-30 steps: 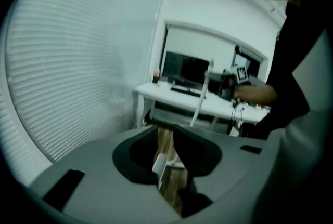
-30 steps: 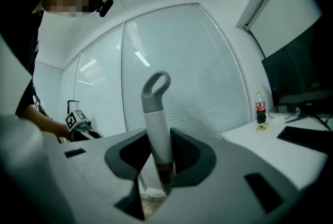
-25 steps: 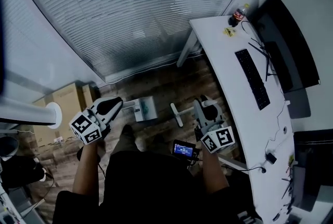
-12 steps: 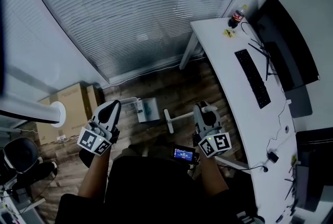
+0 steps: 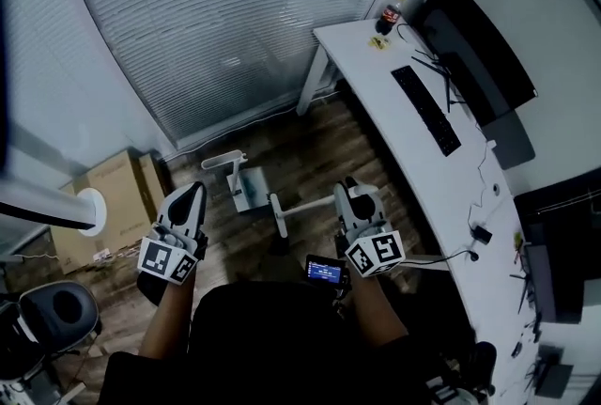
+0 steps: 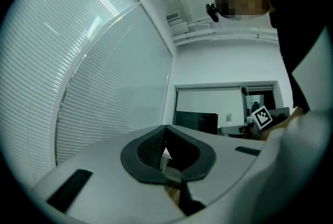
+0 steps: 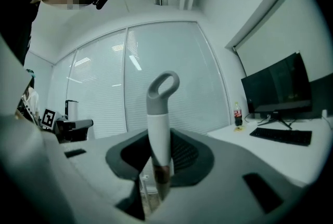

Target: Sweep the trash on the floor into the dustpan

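**Right gripper** (image 7: pixel 158 151): the jaws are clamped on a broom handle (image 7: pixel 157 124), a white shaft ending in a grey hanging loop. The loop stands clear beyond the pads. The hold is firm and centred, which suits steering a long tool by one hand. In the head view this gripper (image 5: pixel 352 193) points forward at the person's right. A white bar (image 5: pixel 305 203) runs from its jaws leftward, low over the wooden floor (image 5: pixel 319 145), to a short crosspiece. This is probably the same handle, though the dim light does not show which end the crosspiece is.

**Left gripper** (image 6: pixel 165 134): the jaws are drawn together at the tips with nothing between the pads. In the head view it (image 5: pixel 191 194) is held at the person's left, pointing forward. It is likely kept free to steady or take up the pan.

**Dustpan** (image 5: pixel 246 189): white, standing on the floor ahead of the person. It lies between the two grippers, nearer the left one, just beyond the crosspiece. It touches neither gripper. Its arched handle rises on the far side, toward the window blinds (image 5: pixel 216 18). The mouth appears to face the person, as a pan set to receive a sweep would.

**Trash**: none can be made out on the dark floor.

**Surroundings**: a white desk (image 5: pixel 413 168) at right carries a keyboard (image 5: pixel 425 109) and a bottle (image 5: pixel 391 16). A cardboard box (image 5: pixel 108 187) stands at left.

**Status**: the tool is in hand and the sweep is judged not yet begun.
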